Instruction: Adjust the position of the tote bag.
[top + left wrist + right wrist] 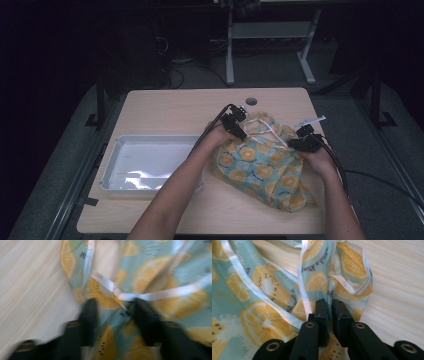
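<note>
Forearms enter from the near table edge. 2 grippers are set on the fruit-print cloth [265, 167], which is crumpled on the wooden table [165, 107], right of the white tray [112, 165]. Right gripper [329, 302]: jaws clamped on a cloth fold. Left gripper [113, 312]: jaws apart, cloth bunched between; contact cannot be told through blur.

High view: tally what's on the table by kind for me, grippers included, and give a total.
Fruit-print cloth bag: 1
Clear plastic tray: 1
Grippers: 2, the left gripper and the right gripper, both at the bag's top edge
Total: 4
</note>
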Action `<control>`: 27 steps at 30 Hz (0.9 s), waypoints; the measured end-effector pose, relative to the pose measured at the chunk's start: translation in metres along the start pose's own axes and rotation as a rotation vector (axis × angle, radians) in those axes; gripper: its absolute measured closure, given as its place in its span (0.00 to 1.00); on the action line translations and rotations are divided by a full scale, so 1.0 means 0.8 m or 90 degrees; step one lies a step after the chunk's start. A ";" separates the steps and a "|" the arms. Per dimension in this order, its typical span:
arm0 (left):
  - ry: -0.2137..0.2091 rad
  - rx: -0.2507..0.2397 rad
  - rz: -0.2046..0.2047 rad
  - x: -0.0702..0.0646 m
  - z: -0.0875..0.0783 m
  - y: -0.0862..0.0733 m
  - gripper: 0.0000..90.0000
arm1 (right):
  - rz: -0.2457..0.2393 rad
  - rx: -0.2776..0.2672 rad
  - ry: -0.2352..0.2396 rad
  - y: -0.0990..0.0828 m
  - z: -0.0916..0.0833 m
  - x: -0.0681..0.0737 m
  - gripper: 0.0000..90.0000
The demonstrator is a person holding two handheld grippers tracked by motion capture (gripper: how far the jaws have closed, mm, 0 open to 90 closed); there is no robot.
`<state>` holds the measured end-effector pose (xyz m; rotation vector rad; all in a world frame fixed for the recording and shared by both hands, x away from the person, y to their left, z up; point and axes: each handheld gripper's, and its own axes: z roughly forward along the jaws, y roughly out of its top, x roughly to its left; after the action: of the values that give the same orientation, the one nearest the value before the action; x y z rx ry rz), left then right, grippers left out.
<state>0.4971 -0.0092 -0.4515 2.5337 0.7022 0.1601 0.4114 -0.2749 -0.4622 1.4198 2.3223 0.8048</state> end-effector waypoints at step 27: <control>-0.013 -0.232 -0.115 0.045 -0.087 0.010 1.00 | 0.035 -0.108 -0.015 0.078 -0.049 -0.037 1.00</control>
<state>0.5147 0.0336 -0.3881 2.1126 0.8090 0.1811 0.4491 -0.2911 -0.3946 1.4167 2.1485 0.9702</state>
